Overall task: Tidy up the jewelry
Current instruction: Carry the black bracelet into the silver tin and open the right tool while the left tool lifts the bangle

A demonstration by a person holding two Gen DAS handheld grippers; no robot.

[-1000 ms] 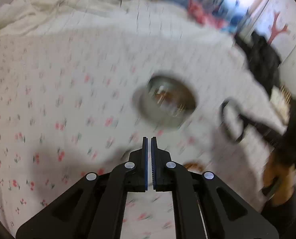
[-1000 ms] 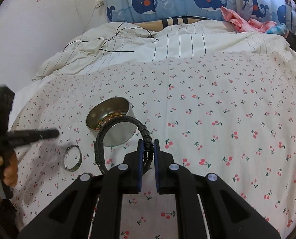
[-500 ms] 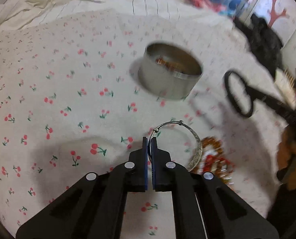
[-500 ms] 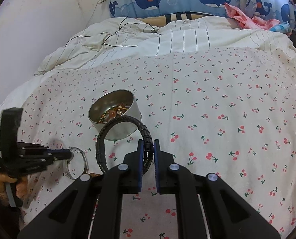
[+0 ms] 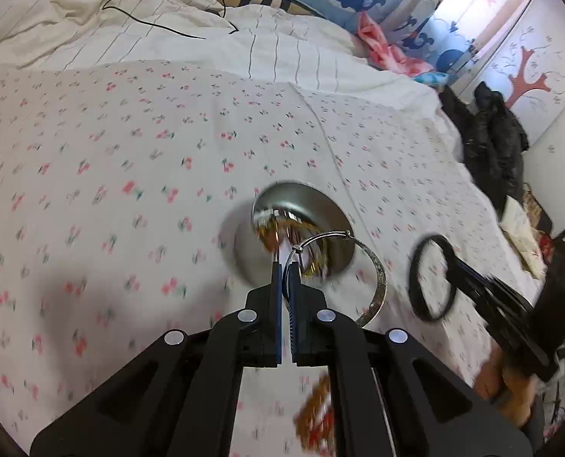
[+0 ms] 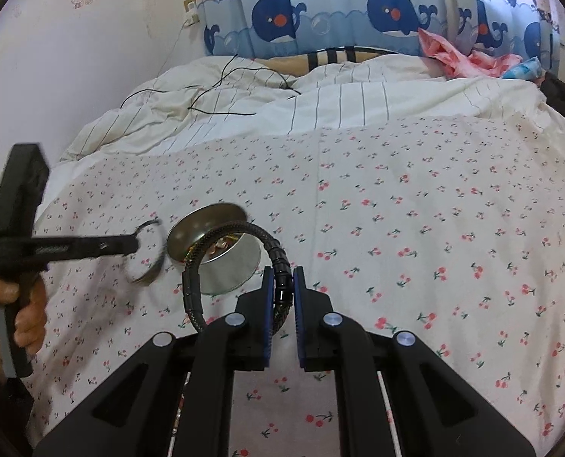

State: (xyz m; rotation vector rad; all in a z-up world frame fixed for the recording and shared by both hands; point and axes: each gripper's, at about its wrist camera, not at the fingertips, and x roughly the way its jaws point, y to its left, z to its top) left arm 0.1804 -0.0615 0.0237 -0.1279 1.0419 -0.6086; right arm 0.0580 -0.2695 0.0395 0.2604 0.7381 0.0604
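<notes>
**Two hand-held grippers, each pinching a bangle beside a steel bowl**

The left gripper has its jaws pressed together on the thin edge of a silver bangle, which hangs in the air to the right of the fingertips. Behind and below it, a round steel bowl sits on a cherry-print bedsheet; gold and brown jewelry pieces lie inside, blurred. At the bottom of this view an orange beaded piece lies on the sheet, too blurred to tell more.

The right gripper is clamped on a black braided bracelet, whose loop rises up and to the left, overlapping the near side of the bowl in the picture. In that same view a person's hand holds the left gripper's handle at the left edge, with the silver bangle just left of the bowl's rim.

A striped duvet with a black cable across it lies further back, below whale-print curtains.
</notes>
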